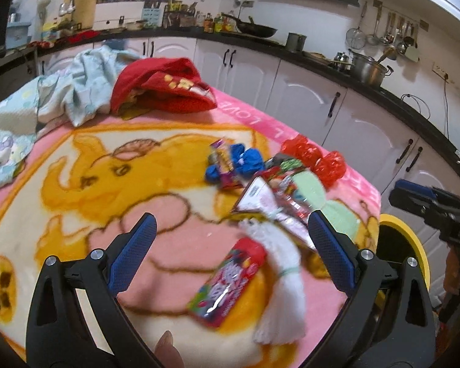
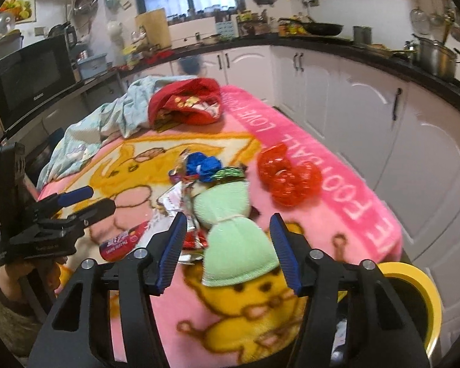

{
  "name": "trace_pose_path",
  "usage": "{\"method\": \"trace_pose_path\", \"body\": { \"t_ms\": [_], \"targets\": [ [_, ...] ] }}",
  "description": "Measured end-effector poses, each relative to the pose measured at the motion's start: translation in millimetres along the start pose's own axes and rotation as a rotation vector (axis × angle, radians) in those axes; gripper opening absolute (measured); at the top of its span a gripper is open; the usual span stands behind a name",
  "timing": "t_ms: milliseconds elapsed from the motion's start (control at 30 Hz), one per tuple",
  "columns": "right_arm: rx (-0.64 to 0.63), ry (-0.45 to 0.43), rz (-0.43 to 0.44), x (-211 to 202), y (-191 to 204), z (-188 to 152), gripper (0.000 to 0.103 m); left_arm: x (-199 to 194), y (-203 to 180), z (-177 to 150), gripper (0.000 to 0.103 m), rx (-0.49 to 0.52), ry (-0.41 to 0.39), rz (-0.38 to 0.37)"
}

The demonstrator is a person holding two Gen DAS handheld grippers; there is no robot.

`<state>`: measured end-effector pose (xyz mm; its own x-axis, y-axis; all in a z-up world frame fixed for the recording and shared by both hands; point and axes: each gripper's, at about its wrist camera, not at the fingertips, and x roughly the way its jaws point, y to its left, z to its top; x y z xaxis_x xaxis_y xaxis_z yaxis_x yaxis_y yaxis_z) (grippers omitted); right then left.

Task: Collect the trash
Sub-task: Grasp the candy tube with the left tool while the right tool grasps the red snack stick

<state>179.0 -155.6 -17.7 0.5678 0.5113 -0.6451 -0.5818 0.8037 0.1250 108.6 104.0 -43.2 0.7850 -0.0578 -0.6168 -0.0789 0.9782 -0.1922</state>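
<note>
Wrappers (image 1: 227,279) and crumpled trash lie heaped at the bench's (image 2: 368,214) right edge beside the yellow-rimmed bin (image 2: 414,279). Left tool (image 1: 230,245) and right tool (image 2: 228,248) both gape, empty. Risk: green cloth (image 2: 230,224) between the right fingers gets grabbed instead of trash.

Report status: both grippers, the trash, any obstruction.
Left gripper open over red candy wrapper. Right gripper open around green tied cloth bundle. Yellow-rimmed bin at table edge. Nothing blocking.
</note>
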Motion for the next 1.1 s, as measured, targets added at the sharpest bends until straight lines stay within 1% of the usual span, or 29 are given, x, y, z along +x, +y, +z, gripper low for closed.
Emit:
{"method": "trace_pose_path", "body": {
  "t_ms": [33,167,233,267,300,367,500,633,700,733,767,833,900,1067,1100],
  "targets": [
    [-0.004,0.011,0.011,6,2,2,0.049,1,3,-2,0.084,0.001,0.012,-0.003],
    [-0.019,0.052,0.045,27,12,7,0.042,6,11,-10,0.076,0.015,0.054,-0.022],
    [-0.033,0.065,0.055,36,19,8,0.040,9,13,-13,0.068,0.021,0.079,-0.035],
    [-0.041,0.069,0.058,40,22,10,0.037,11,15,-15,0.066,0.023,0.087,-0.038],
    [-0.050,0.077,0.060,45,25,11,0.036,13,16,-17,0.061,0.026,0.097,-0.041],
    [-0.059,0.095,0.070,55,30,12,0.034,17,17,-23,0.055,0.036,0.118,-0.055],
    [-0.078,0.135,0.076,76,38,14,0.030,22,17,-29,0.052,0.048,0.148,-0.095],
    [-0.068,0.177,0.081,93,38,14,0.026,30,14,-35,0.049,0.065,0.183,-0.125],
    [-0.066,0.193,0.084,100,39,13,0.021,35,13,-37,0.049,0.075,0.200,-0.130],
    [-0.066,0.203,0.088,103,40,12,0.019,38,14,-38,0.047,0.076,0.207,-0.131],
    [-0.064,0.207,0.089,105,40,11,0.018,41,14,-40,0.043,0.074,0.218,-0.136],
    [-0.058,0.208,0.098,106,41,10,0.015,44,15,-41,0.042,0.067,0.231,-0.154],
    [-0.056,0.206,0.102,105,41,9,0.013,46,13,-43,0.038,0.073,0.237,-0.155],
    [-0.056,0.188,0.104,98,42,8,0.012,46,10,-44,0.034,0.097,0.247,-0.159],
    [-0.054,0.184,0.105,96,42,8,0.012,46,10,-45,0.032,0.100,0.247,-0.160]
  ]
}}
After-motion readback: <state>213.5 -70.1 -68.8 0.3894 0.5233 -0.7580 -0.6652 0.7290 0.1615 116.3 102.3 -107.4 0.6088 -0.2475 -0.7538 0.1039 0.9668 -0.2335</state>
